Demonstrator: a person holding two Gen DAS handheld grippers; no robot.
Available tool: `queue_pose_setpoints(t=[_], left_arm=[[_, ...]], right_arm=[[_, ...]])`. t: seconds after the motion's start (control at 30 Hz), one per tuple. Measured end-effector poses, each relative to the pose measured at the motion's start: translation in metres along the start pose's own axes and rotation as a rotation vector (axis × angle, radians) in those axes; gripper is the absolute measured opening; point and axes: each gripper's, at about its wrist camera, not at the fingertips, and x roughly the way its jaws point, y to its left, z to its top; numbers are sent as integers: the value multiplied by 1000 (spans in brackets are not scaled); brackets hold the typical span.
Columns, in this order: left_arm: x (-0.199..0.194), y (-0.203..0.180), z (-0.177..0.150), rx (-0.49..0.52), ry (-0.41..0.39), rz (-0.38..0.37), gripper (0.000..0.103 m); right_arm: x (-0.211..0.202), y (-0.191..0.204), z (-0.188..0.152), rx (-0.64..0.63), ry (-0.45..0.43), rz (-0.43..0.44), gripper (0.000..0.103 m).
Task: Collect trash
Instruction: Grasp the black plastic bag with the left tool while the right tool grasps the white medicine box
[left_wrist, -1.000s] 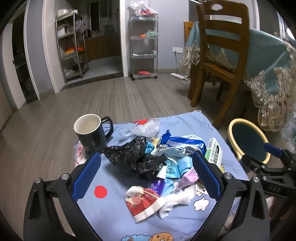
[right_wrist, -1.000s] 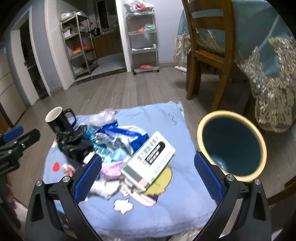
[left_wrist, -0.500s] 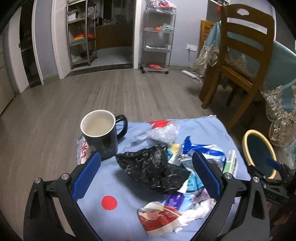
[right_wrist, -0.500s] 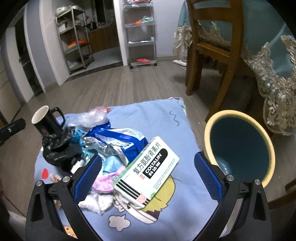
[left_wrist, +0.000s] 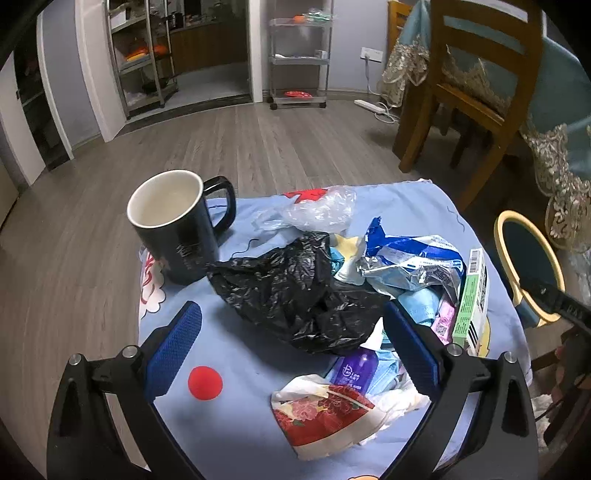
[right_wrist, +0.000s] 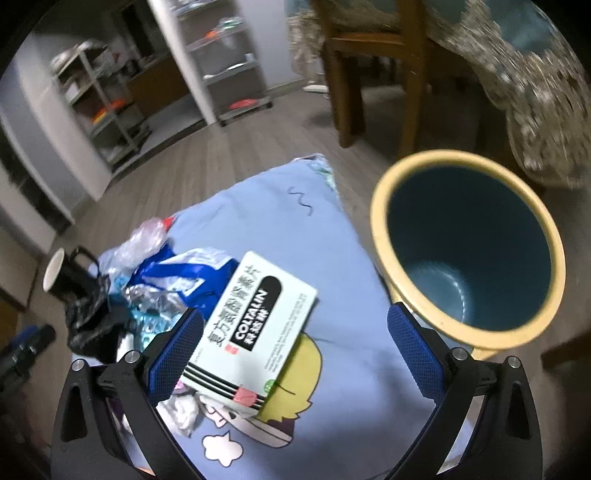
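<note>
Ahead-right of the right gripper (right_wrist: 295, 354): the bin (right_wrist: 469, 251), mouth up, empty as far as its inside shows, standing off the edge of the blue cloth (right_wrist: 295, 221). The trash pile sits on that cloth, between and ahead of both tools.

Right gripper: jaws spread wide, holding nothing. The medicine box (right_wrist: 255, 325) lies flat between its fingers, near corner against the left pad. It looks like the pick: centre over the short width, close on the long edges, lift clear, swing right over the bin.

Left gripper (left_wrist: 291, 350): also wide open, empty. The black bag (left_wrist: 295, 291) lies straight ahead between its pads, the foil wrapper (left_wrist: 410, 262) ahead-right. The bag is limp, so pinch a bunched fold, not a flat sheet.

The mug (left_wrist: 177, 225) stands ahead-left, touching the bag's edge. Probably not trash; a drag on the bag could tip it.
</note>
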Motion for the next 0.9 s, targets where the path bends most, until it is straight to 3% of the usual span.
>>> queue_pose_setpoints(t=[0.37,0.63,0.7,0.77,0.9], left_arm=[[22,-19,-8,85,35,-19,87],[45,-26,-12,118,100,-15,81],[50,-27,-13,118,121,-29,74],[54,-30,-15,137,144,-30,59],[53,-34,-17,170,155,-21,46]], right_arm=[[35,21,-7,-5,99,125,99],[70,24,-22,17,220,108,97],[76,26,-25,18,242,113,96],[79,27,-29,14,256,120,89],[79,29,-30,19,265,133,87]])
